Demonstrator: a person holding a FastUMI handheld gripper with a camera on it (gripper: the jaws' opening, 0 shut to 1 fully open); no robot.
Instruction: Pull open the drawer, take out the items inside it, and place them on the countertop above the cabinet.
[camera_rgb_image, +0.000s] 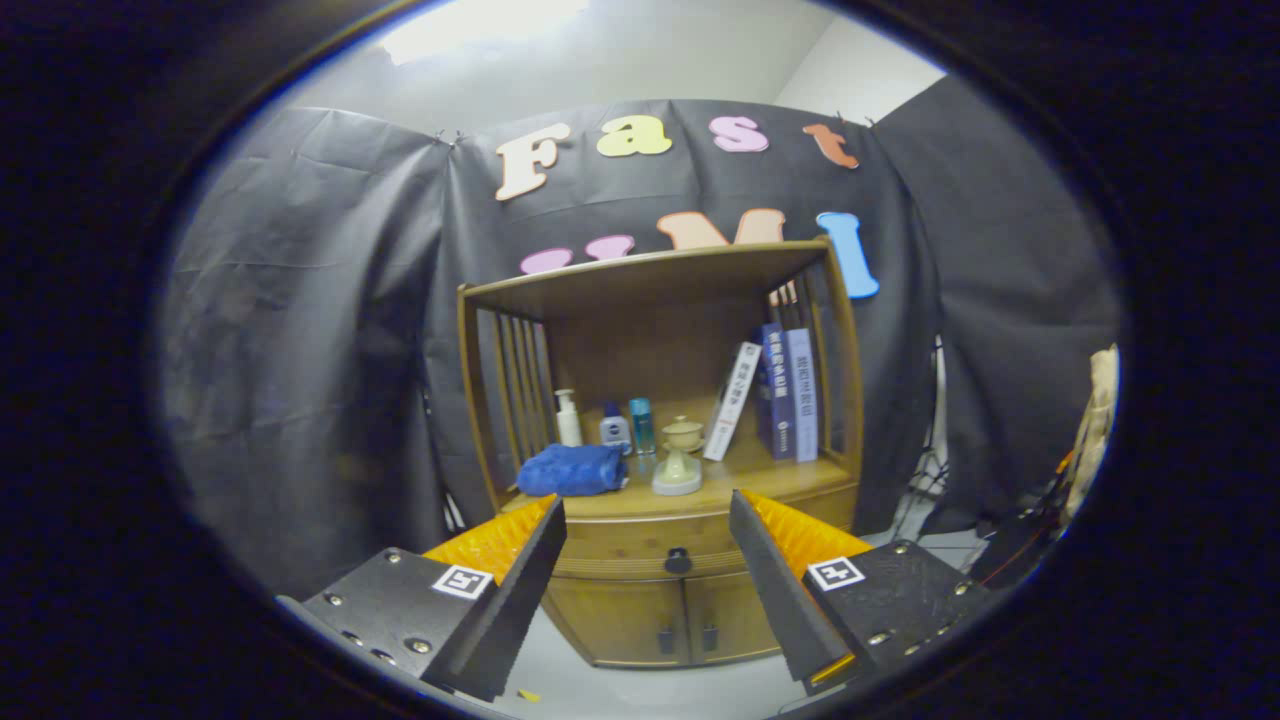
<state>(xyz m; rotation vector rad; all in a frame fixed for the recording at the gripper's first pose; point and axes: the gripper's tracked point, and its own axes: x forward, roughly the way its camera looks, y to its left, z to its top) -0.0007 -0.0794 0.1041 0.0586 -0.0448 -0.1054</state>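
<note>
One drawer (665, 555), closed, its dark knob (677, 561) centred between the tongs (648, 530), which gape wide and hold nothing. On the table (760, 482) above: blue cloth (572, 470), bottles (603, 420), books (775, 392). Contents hidden; either approach or completion.

One wooden cabinet (660, 590) with one shut drawer (640, 553), one drawer knob (677, 560), two lower doors (660, 620). On the tabletop (780, 478): three bottles (605, 425) at 10 o'clock of the knob, one folded blue towel (572, 470), one pale lidded cup (680, 458) at 12, three books (775, 395) at 1 o'clock. One hand-held gripper (645, 520), two fingers spread apart, nothing between.
</note>
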